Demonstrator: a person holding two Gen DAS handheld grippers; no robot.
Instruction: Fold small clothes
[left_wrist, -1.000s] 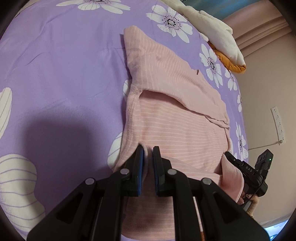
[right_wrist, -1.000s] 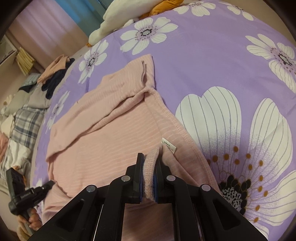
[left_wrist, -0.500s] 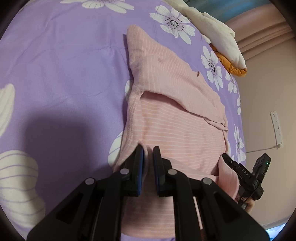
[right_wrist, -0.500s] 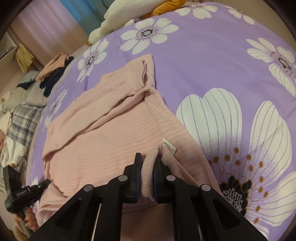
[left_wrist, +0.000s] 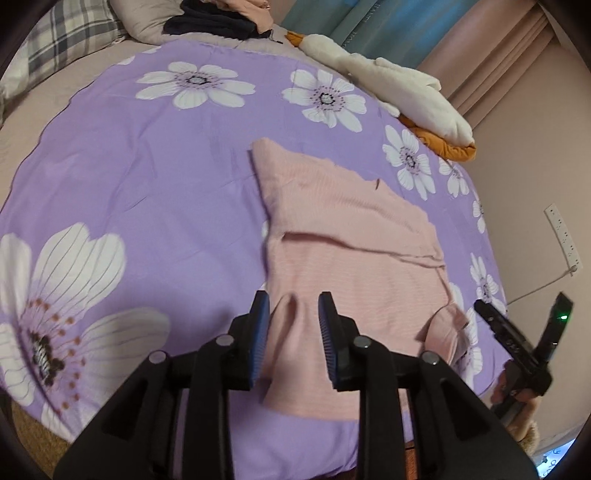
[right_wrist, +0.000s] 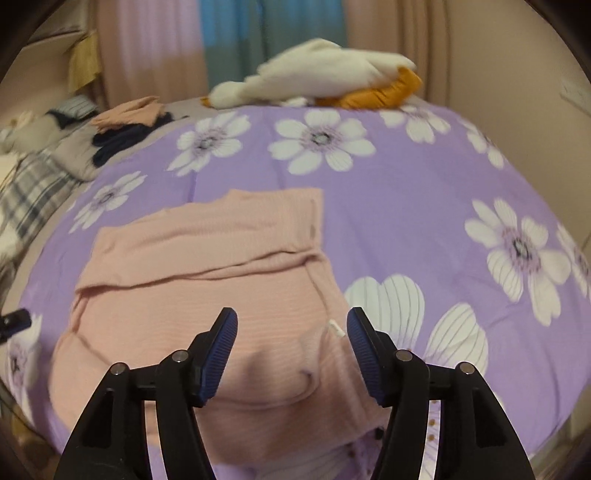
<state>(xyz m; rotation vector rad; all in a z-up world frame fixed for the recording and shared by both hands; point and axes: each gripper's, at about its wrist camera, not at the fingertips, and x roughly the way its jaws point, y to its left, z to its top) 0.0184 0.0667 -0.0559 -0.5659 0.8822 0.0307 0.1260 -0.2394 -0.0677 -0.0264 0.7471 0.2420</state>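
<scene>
- Left tool (left_wrist: 291, 325): jaws opening, a raised pleat of the pink garment (left_wrist: 351, 258) between them, no longer pinched.
- Right tool (right_wrist: 291, 347): jaws opening wide above the near hem, gripping nothing.
- Pink garment: lies on the purple floral bedspread (left_wrist: 147, 177), upper part folded over; a further fold likely remains.
- Far edge: other clothes (right_wrist: 125, 122) piled.

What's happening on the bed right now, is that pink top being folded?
Yes. A person holding a gripper in each hand is folding a pink striped top on the purple flowered bedspread. It lies flat with a fold across its far part. The jaws of the left gripper and right gripper are opening above its near edge; a small ridge of fabric stands between the left jaws, unclamped.
</scene>
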